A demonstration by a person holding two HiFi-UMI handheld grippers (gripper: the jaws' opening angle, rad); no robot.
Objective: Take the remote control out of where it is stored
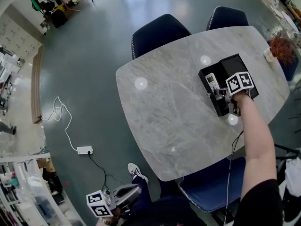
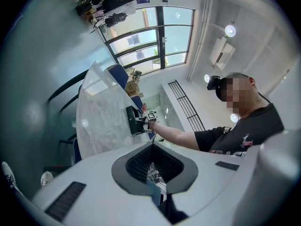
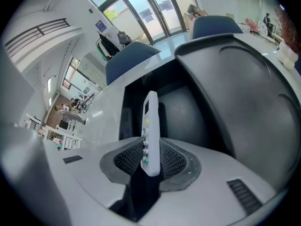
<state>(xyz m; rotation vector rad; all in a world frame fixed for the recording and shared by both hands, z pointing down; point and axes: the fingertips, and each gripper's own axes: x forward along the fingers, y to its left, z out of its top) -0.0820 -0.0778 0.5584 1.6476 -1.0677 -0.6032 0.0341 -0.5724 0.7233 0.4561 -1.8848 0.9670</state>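
2 tongs | R tongs [image 3: 151,154] clamped on remote [image 3: 150,119] near end, rest over black box [image 1: 220,108] | L tongs [image 2: 151,149] together, empty

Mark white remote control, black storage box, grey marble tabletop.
White remote control [image 3: 150,133]: right gripper view, button face.
Black storage box [image 1: 233,64]: head view, far top panel.
Grey marble tabletop [image 1: 160,109]: head view, bare middle.

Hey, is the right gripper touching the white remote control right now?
Touching. The right gripper view shows the right gripper with its pads pressed against both sides of the white remote control, no gap visible.
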